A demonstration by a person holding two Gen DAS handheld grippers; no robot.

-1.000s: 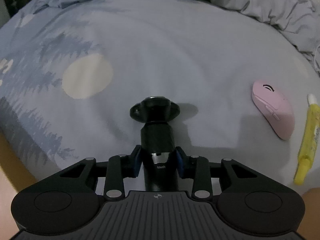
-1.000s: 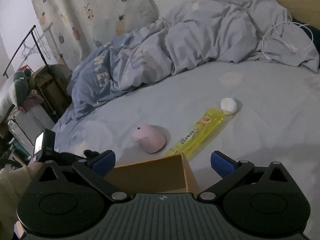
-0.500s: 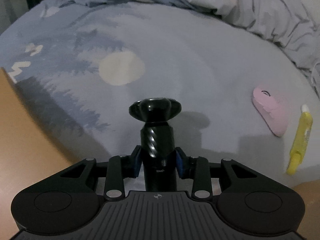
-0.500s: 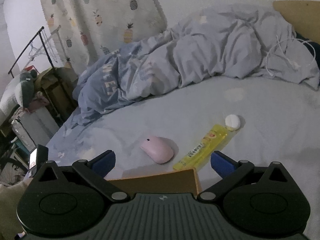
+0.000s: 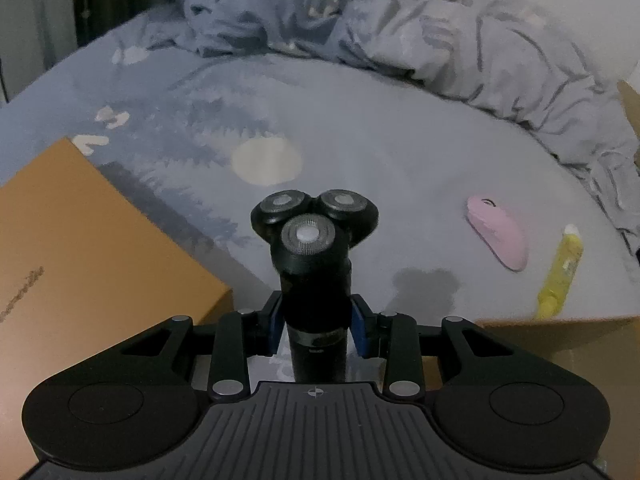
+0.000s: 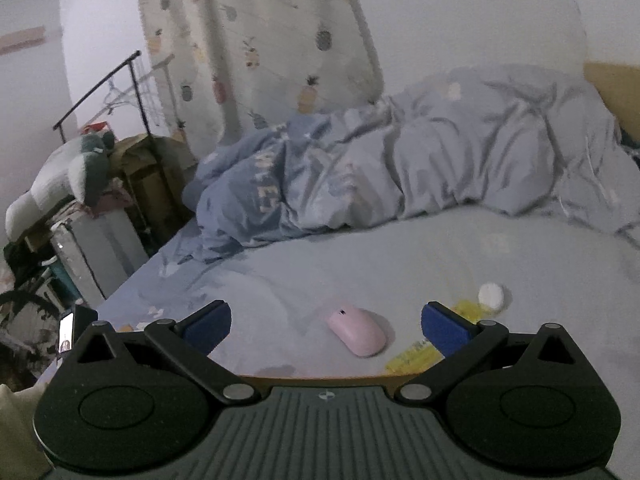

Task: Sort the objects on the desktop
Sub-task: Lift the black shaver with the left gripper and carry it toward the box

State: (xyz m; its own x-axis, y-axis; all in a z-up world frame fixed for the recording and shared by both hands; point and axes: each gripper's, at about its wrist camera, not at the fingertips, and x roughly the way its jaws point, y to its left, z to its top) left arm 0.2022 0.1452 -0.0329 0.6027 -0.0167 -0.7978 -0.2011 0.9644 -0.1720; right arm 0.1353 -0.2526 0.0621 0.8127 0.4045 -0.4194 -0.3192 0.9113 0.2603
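My left gripper [image 5: 316, 330] is shut on a black three-head electric shaver [image 5: 314, 240], held upright above the bed with its heads facing the camera. A pink mouse [image 5: 498, 238] and a yellow tube with a white cap [image 5: 560, 276] lie on the sheet to the right. In the right wrist view my right gripper [image 6: 326, 326] is open and empty, raised above the pink mouse [image 6: 358, 336]; the yellow tube [image 6: 416, 356] lies partly behind the right finger.
An orange-brown cardboard box [image 5: 80, 252] sits at left in the left wrist view, another box edge [image 5: 560, 326] at lower right. A rumpled grey-blue duvet [image 6: 400, 172] lies across the back of the bed. A clothes rack and clutter [image 6: 80, 200] stand left of the bed.
My left gripper has lifted and tilted the shaver so its heads now face the camera, and the box at left has come further into view. My right gripper has risen, facing more toward the wall.
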